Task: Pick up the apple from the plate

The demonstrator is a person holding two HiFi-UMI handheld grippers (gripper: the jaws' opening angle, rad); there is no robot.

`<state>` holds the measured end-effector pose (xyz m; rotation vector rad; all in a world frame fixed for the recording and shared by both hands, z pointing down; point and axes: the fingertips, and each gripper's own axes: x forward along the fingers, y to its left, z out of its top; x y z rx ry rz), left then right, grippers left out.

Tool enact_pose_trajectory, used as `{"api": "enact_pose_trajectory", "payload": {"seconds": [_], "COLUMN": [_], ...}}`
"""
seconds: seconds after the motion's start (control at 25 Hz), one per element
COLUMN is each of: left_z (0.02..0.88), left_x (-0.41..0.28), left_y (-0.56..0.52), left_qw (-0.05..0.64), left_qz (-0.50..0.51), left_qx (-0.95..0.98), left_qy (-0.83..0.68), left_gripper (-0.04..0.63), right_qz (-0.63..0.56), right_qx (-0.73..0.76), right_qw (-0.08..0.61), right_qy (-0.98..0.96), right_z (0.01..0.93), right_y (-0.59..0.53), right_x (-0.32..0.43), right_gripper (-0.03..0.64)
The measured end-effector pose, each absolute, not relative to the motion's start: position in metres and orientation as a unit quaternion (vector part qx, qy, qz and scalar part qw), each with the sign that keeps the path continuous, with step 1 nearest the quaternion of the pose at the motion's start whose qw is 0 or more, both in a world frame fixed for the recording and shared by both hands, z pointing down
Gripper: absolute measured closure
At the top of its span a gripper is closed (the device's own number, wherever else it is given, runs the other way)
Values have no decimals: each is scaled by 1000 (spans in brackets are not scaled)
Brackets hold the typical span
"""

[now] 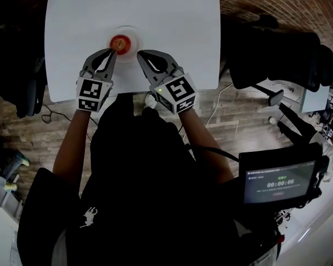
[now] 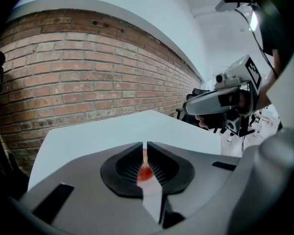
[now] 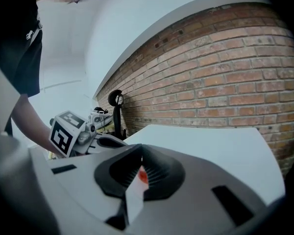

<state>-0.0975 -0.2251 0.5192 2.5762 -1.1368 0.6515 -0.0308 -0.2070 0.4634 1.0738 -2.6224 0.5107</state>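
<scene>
A red apple (image 1: 121, 43) sits on a small white plate (image 1: 134, 33) near the middle of the white table (image 1: 172, 21). My left gripper (image 1: 112, 51) is just short of the apple on its near left side, jaws shut and empty. My right gripper (image 1: 140, 54) is a little to the right of the plate's near rim, with its fingers meeting at the tips and nothing held. In the left gripper view the apple (image 2: 144, 173) shows through the slit below the tips of the left gripper (image 2: 145, 143). The right gripper view shows the apple (image 3: 143, 176) the same way below the right gripper (image 3: 142, 148).
The table's near edge (image 1: 133, 93) lies under both gripper cubes. A black chair (image 1: 277, 54) stands at the table's right, another dark chair (image 1: 22, 87) at its left. A small screen (image 1: 277, 183) hangs at my right side. A brick wall (image 2: 88, 82) lies beyond the table.
</scene>
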Motion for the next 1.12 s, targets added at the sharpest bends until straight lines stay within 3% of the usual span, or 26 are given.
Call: {"api": "enact_pose_trajectory", "payload": {"seconds": [0.16, 0.72, 1.12], "left_z": [526, 562, 587], "left_x": [-99, -96, -89], "left_y": [-226, -228, -228], "left_qw": [129, 140, 138], "left_qz": [231, 277, 305], "left_qx": [881, 877, 874], "left_qy": [-391, -367, -352], "left_gripper": [555, 300, 171], "right_qz": [178, 182, 185], "right_qx": [369, 371, 379], "right_qw": [133, 145, 153], "right_qy": [-902, -899, -894], "right_z": [466, 473, 478], "right_y": [-208, -216, -214], "right_x": [-33, -34, -28], "right_gripper": [612, 612, 612]}}
